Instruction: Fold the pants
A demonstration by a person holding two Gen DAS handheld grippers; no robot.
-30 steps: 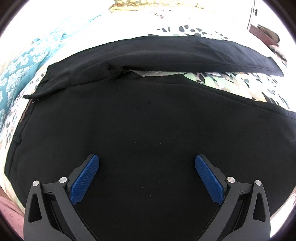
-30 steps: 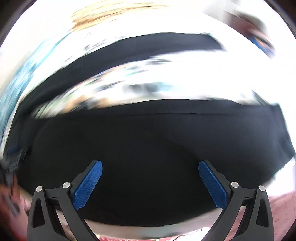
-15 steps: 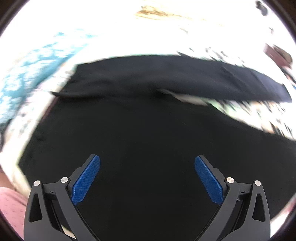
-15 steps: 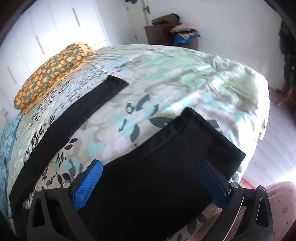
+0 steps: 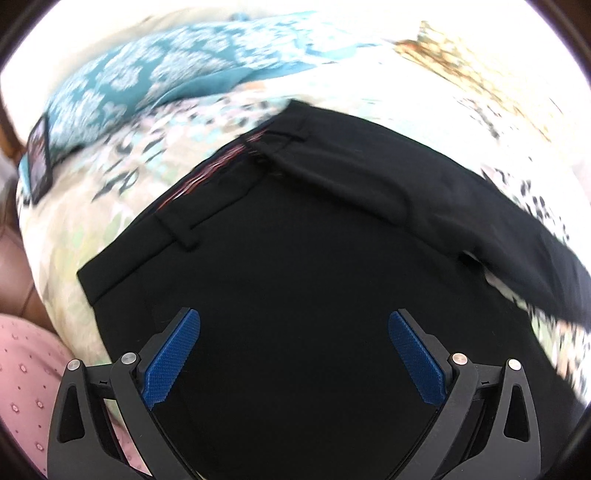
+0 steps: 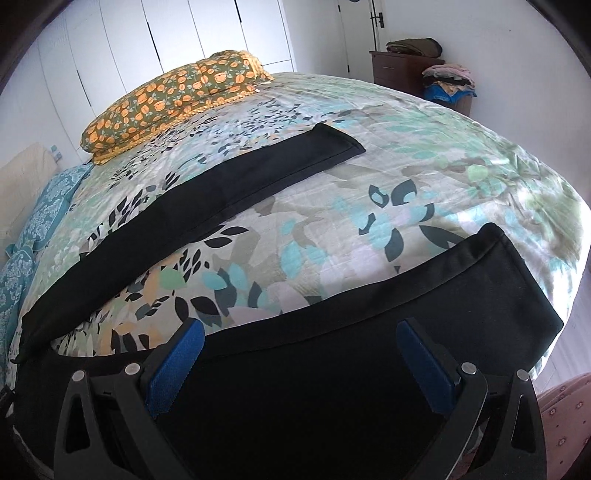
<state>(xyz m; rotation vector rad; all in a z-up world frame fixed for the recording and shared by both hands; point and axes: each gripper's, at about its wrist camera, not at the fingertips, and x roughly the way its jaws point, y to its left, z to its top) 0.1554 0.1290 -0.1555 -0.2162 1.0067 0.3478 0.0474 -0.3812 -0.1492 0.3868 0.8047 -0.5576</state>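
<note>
Fingers on both the left gripper (image 5: pixel 294 353) and right gripper (image 6: pixel 300 364) are spread wide holding nothing, so grabbing the black pants (image 6: pixel 325 373) splayed along the bed's (image 6: pixel 461 155) near edge could easily pinch just one layer.

One pair of black pants (image 6: pixel 332 387), two legs spread apart on one bed (image 6: pixel 461 155) with a leaf-print cover. One belt loop (image 5: pixel 177 232) visible at the waistband. Two tongs: left tongs (image 5: pixel 293 356) and right tongs (image 6: pixel 299 369), each with two blue-padded fingers (image 5: pixel 171 360). One orange-print pillow (image 6: pixel 173 99), one teal patterned pillow (image 5: pixel 147 81). One dark wooden dresser (image 6: pixel 402 68) with one folded pile on top. One blue basket of clothes (image 6: pixel 447 88). One door handle (image 6: pixel 379 20).
</note>
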